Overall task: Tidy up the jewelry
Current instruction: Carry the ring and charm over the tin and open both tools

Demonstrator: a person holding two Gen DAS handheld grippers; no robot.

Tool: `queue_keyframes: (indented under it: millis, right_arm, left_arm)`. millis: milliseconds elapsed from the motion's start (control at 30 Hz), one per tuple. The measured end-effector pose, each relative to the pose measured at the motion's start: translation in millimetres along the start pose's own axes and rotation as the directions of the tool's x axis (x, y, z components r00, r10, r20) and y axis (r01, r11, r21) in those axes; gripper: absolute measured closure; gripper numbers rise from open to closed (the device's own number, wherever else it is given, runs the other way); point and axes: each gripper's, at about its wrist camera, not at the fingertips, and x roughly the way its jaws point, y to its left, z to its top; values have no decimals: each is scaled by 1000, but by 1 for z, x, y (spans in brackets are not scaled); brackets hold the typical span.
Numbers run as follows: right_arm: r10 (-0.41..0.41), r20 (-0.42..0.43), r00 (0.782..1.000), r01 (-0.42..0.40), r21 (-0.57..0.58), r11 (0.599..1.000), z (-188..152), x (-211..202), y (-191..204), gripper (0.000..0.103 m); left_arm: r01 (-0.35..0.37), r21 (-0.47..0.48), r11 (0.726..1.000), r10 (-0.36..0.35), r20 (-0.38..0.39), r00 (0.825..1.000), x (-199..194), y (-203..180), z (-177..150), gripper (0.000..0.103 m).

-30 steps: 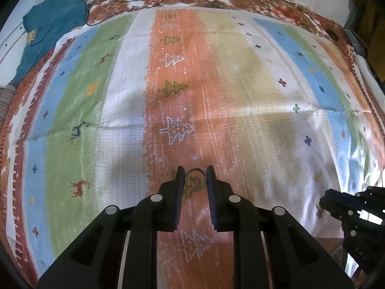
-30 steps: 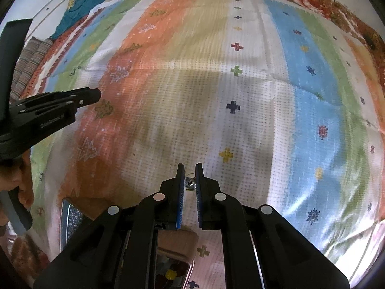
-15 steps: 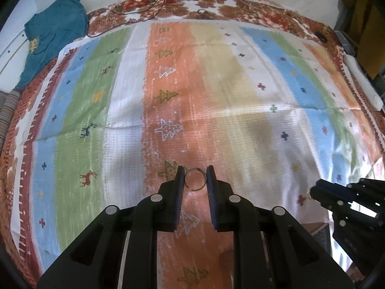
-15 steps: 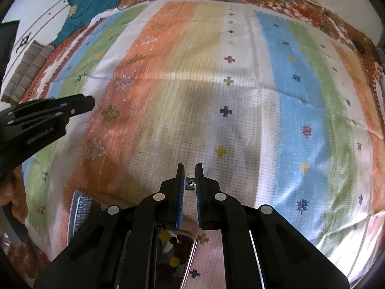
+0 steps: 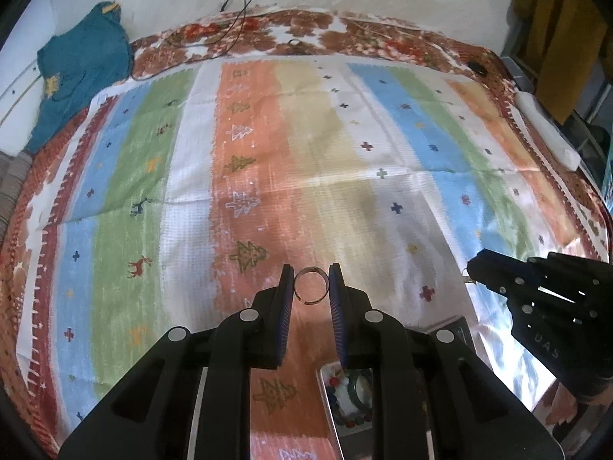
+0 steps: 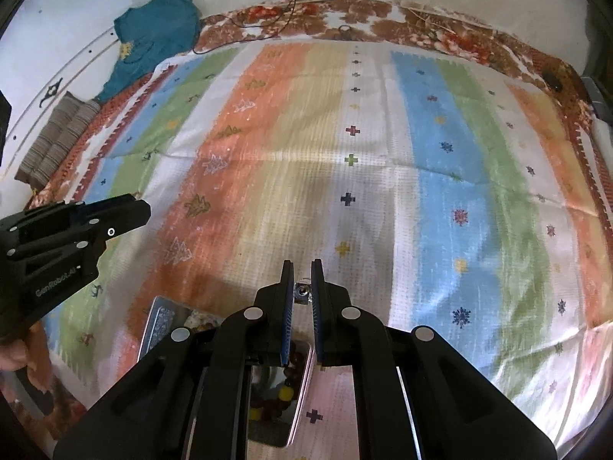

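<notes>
My left gripper [image 5: 311, 285] is shut on a thin open silver ring [image 5: 311, 284], held above the striped cloth. My right gripper [image 6: 302, 281] is shut on a small silver jewel piece [image 6: 302, 292]; it also shows at the right of the left wrist view [image 5: 472, 273]. The left gripper shows at the left of the right wrist view [image 6: 134, 211]. Below both grippers is an open metal jewelry box [image 5: 325, 391] with beaded pieces inside [image 5: 350, 395]; it shows in the right wrist view [image 6: 295, 402] with its patterned lid [image 6: 161, 324].
A striped cloth with tree and cross motifs [image 5: 325, 145] covers the bed. A teal garment [image 5: 80, 73] lies at the far left corner, with a black cable [image 5: 237, 11] at the back. A white object [image 5: 548, 130] lies at the right edge.
Both grippers have risen and pulled back, each keeping its piece. More of the cloth shows, and the open jewelry box has come into view under both.
</notes>
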Motion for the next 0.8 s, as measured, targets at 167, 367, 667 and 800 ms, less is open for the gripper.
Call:
queue_keyframes:
  millis: [167,367,667,800]
  right_arm:
    - [13,19,1000,-13,-13,1000,-10,-11,1,93]
    - [46,52,998,-45,-35,998,-21,-30,8,93]
    - [61,61,996,-58,-56,997,-39,-43,20,93]
    - [74,62,995,-70,-59,996,-48,-47,23,93]
  left_arm:
    - [24,17,1000,-25,20,999,-17,-9,-9,85]
    - [61,25,998,-62,37,997,-36,-16,-23,85]
    - [49,62,997,-52,52,997,-52,-27,-42,85]
    - [63,67,996,-66,43,997,-57,-30,-50,85]
